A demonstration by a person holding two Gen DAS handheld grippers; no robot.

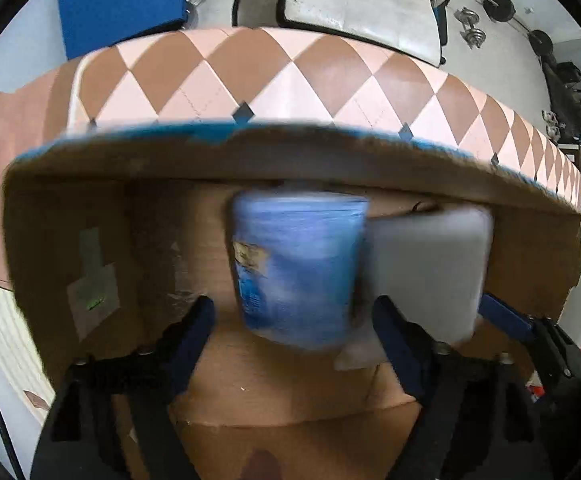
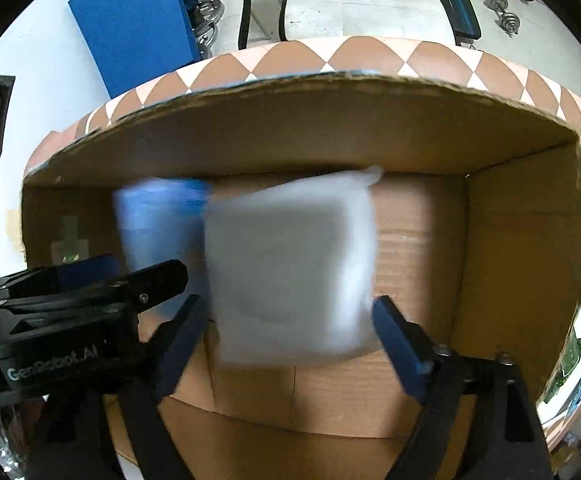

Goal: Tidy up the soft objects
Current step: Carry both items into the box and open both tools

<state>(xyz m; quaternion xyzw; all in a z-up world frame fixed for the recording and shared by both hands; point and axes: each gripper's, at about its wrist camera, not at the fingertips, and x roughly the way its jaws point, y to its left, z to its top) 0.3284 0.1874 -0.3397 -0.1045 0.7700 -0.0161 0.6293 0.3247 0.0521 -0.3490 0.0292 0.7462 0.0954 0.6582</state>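
A blue soft pack [image 1: 298, 268] and a white soft pack [image 1: 426, 268] are inside an open cardboard box [image 1: 250, 164], both blurred by motion. My left gripper [image 1: 294, 312] is open with its fingers on either side of the blue pack's lower end, not touching it. In the right wrist view the white pack [image 2: 290, 264] sits between the spread fingers of my open right gripper [image 2: 286, 320], and the blue pack [image 2: 154, 224] lies to its left. The left gripper [image 2: 90, 280] reaches into the box from the left there.
The box [image 2: 522, 240] stands on a table with a pink and brown diamond-pattern cloth [image 1: 290, 76]. Colourful packets [image 2: 578, 344] lie right of the box. Beyond the table are a blue board [image 2: 138, 24], white chairs and dumbbells [image 1: 470, 28] on the floor.
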